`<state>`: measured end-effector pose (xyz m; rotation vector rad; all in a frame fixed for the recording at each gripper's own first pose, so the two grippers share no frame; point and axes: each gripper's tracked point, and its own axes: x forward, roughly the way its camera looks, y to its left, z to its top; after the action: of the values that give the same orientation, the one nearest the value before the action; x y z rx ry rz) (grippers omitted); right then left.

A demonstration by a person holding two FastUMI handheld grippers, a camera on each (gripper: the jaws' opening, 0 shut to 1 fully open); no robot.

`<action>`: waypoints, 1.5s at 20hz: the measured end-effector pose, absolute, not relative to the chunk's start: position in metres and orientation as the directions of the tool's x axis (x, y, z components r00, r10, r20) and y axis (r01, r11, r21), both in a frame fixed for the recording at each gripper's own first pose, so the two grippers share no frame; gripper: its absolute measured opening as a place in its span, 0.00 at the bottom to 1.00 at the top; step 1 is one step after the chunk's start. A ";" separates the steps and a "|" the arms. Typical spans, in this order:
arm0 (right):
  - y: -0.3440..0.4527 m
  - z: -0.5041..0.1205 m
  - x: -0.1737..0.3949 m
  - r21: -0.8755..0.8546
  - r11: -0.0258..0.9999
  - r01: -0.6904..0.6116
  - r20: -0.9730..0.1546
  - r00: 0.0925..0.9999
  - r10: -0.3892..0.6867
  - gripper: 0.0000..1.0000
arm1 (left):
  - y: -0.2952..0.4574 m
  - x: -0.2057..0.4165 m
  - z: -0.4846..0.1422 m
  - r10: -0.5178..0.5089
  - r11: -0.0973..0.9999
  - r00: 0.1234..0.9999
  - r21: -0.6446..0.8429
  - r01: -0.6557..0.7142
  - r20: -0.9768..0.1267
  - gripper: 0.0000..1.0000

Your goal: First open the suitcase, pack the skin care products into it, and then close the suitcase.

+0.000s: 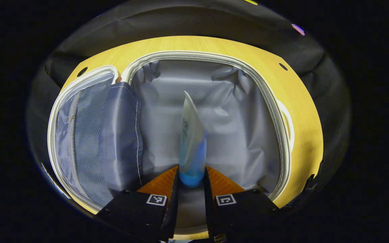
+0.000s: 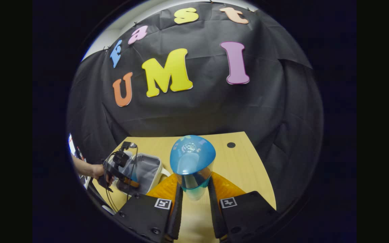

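Note:
The suitcase (image 1: 275, 111) lies open on the wooden table, its grey fabric lining facing up. My left gripper (image 1: 191, 179) hangs over the lined main compartment, shut on the blue cap end of a white and blue tube (image 1: 191, 135) that points down into the case. In the right gripper view, my right gripper (image 2: 194, 192) is shut on a clear bottle with a blue dome-shaped end (image 2: 192, 158), held above the table. Farther off at the left, the suitcase (image 2: 147, 168) appears with the left gripper (image 2: 122, 177) and a hand (image 2: 96, 171) over it.
The suitcase lid half (image 1: 79, 135) with a mesh zip pocket lies open to the left. The wooden table (image 2: 245, 168) has round holes (image 2: 231, 145) near its far edge, and the black cloth wall stands behind it.

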<state>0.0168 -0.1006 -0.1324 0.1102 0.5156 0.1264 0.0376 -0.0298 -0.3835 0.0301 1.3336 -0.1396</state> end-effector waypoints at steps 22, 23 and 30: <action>0.071 -0.158 0.037 0.162 0.921 -0.353 -0.578 0.723 0.379 0.35 | -0.012 0.030 -0.280 -0.105 0.994 0.565 -0.091 0.052 -0.818 1.00; 0.093 -0.171 0.043 0.172 0.910 -0.376 -0.591 0.700 0.401 0.35 | 0.000 0.026 -0.266 -0.093 0.995 0.617 -0.100 0.022 -0.782 0.96; 0.174 -0.305 0.061 0.185 0.927 -0.325 -0.770 0.538 0.342 0.33 | 0.077 -0.035 -0.245 -0.043 0.941 0.727 -0.272 -0.200 -0.685 0.98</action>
<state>0.0615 0.1738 -0.3048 0.0203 0.9203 0.3971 -0.0352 0.0770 -0.2453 -0.3414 0.7552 0.0883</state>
